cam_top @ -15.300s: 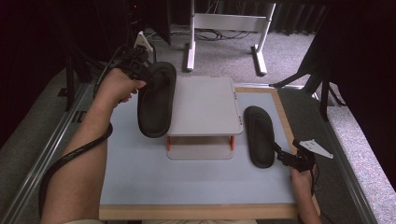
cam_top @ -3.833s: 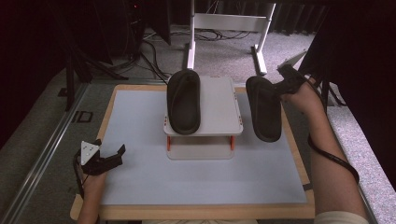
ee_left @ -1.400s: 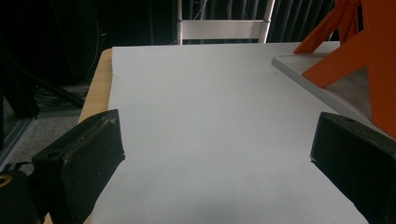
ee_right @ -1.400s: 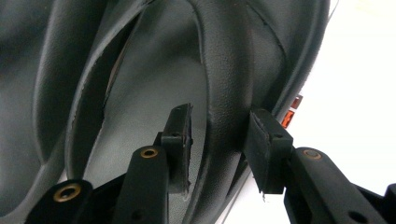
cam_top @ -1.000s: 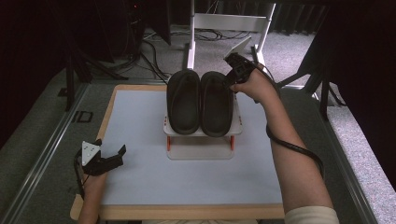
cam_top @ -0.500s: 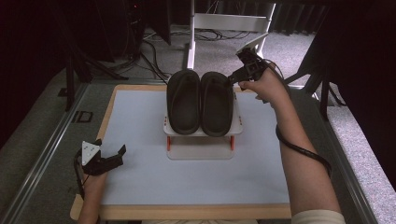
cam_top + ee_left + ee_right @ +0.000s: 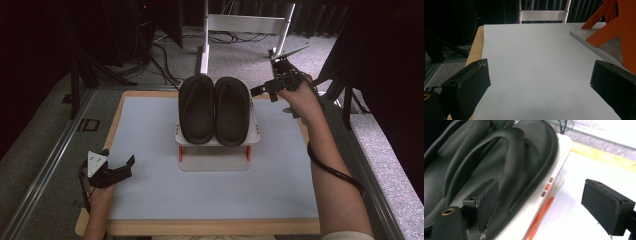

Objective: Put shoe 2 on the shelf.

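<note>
While on the small white raised stand (image 7: 217,141): two black rubber sandals (image 7: 215,110), side by side.
Right hand-held gripper (image 7: 264,90): wide, empty, beside stand.
Left hand-held gripper (image 7: 125,166): wide, empty, over pale worktop (image 7: 150,195).

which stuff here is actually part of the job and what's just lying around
Part of the job:
left slipper
right slipper
white stand that holds both
right gripper, open beside the stand
left gripper, open near the table's front left corner

Just lying about:
white frame on the floor
cables on the carpet
</note>
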